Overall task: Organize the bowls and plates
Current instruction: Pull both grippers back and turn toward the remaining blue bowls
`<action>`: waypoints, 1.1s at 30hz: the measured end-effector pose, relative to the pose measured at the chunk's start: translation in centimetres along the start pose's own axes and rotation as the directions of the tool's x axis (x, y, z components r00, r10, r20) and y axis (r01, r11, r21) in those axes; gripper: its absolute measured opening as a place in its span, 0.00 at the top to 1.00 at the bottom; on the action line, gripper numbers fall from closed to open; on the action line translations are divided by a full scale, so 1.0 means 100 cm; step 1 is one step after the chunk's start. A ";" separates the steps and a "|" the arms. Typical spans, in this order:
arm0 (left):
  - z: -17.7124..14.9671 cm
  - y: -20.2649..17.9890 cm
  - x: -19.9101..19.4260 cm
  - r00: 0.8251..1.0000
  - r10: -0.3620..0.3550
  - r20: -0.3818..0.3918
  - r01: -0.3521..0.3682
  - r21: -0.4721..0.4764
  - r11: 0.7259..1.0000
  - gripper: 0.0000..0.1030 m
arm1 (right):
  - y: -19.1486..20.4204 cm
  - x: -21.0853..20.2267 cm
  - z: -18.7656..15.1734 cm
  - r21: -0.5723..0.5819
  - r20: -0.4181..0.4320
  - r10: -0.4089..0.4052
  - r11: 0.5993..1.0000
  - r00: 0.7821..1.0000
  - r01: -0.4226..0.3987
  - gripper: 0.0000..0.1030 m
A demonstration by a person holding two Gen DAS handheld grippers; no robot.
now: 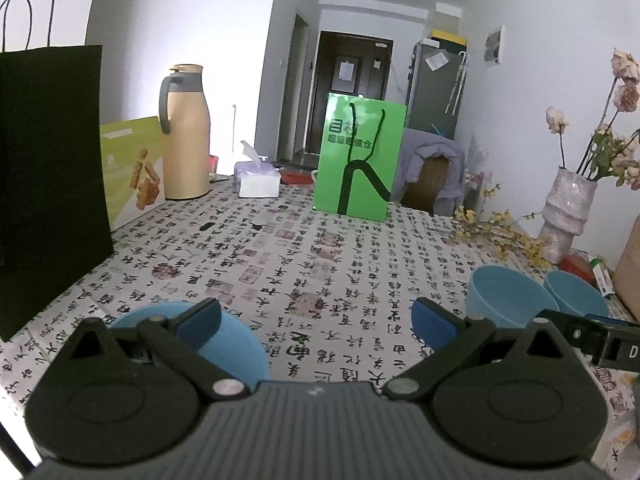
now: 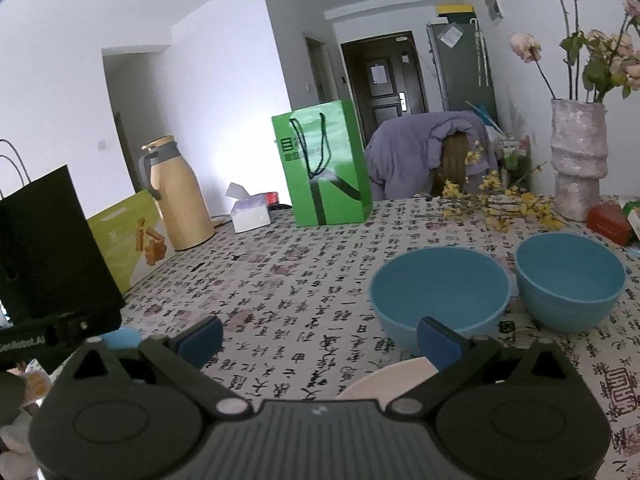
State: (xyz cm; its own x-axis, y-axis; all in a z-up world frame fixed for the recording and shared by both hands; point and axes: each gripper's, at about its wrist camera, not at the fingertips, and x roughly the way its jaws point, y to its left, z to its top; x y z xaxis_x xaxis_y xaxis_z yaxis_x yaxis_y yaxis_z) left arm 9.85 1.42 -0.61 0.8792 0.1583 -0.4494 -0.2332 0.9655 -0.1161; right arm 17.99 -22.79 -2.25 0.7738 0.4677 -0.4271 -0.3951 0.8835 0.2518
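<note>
The left gripper [image 1: 316,318] is hovering low and level, its two blue-padded fingers [image 1: 199,319] spread wide apart with nothing between them. The right gripper [image 2: 320,334] is sitting in much the same pose, level and facing forward, its blue-padded fingers [image 2: 438,339] also parted wide and gripping nothing. In the left wrist view, part of the right gripper's black body is showing at the right edge.

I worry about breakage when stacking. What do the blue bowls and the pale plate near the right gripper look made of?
The blue bowls look like matte plastic or melamine: even colour, soft sheen, no glassy glare, though glazed ceramic isn't excluded. The pale plate is smooth and cream-coloured with a dull surface; too little shows to tell plastic from ceramic.
</note>
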 end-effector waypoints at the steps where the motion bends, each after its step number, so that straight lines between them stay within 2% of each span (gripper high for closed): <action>1: 0.000 -0.002 0.001 1.000 -0.002 -0.001 0.002 0.001 1.000 0.00 | -0.002 0.000 0.000 0.001 0.000 -0.003 1.000 1.000 0.003 0.00; 14: 0.001 -0.031 0.017 0.999 -0.034 -0.015 0.034 0.024 0.999 0.00 | -0.031 0.002 0.003 0.032 0.019 -0.040 0.999 0.999 0.039 0.00; 33: 0.013 -0.081 0.040 0.996 -0.093 -0.009 0.093 0.074 0.993 0.00 | -0.089 -0.006 0.028 0.074 0.116 -0.110 0.992 0.987 0.102 0.00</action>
State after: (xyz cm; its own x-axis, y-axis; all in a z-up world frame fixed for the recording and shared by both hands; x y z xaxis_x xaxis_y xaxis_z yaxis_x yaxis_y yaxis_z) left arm 15.77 -5.47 -0.34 0.8933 0.0662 -0.4445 -0.1189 0.9887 -0.0918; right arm 22.44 -31.03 -1.82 0.8651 0.3611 -0.3482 -0.2759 0.9223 0.2707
